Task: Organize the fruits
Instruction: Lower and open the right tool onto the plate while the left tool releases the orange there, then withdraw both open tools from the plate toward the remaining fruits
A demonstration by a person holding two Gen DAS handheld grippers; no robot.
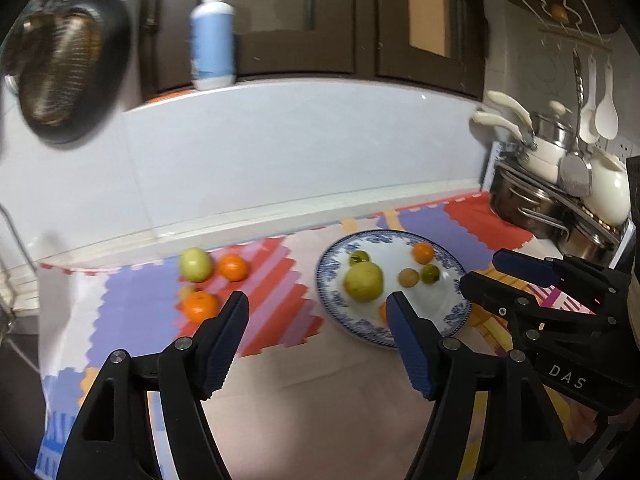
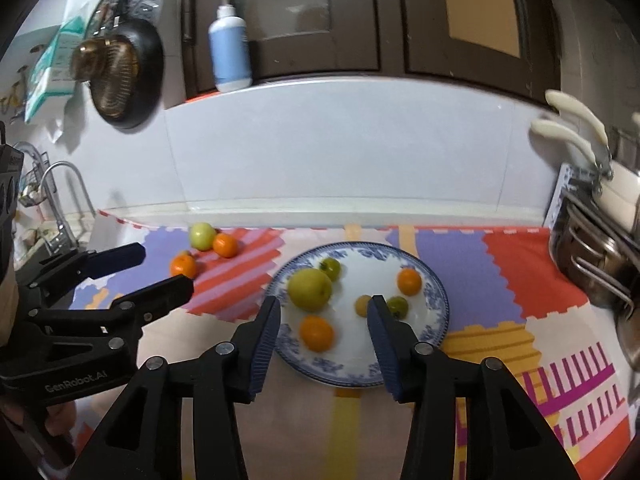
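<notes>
Mid-sort: both grippers empty. Left gripper (image 1: pixel 316 308) spread; orange (image 1: pixel 200 306) on mat just ahead-left of fingertips, next pick. Right gripper (image 2: pixel 322 312) spread over blue-rimmed plate (image 2: pixel 434 292), six fruits there.

An orange (image 1: pixel 383 312) on the plate (image 1: pixel 452 312) hides behind the left tool (image 1: pixel 318 314).

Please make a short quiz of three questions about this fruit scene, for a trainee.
1. True or false: the left gripper holds an orange.
2. Which fruit lies nearest between the fingers of the right gripper?
A. the orange on the plate
B. the green apple on the mat
3. Fill in: the largest fruit on the plate is the ____.

Key: 1 false; 2 A; 3 yellow-green apple.
</notes>
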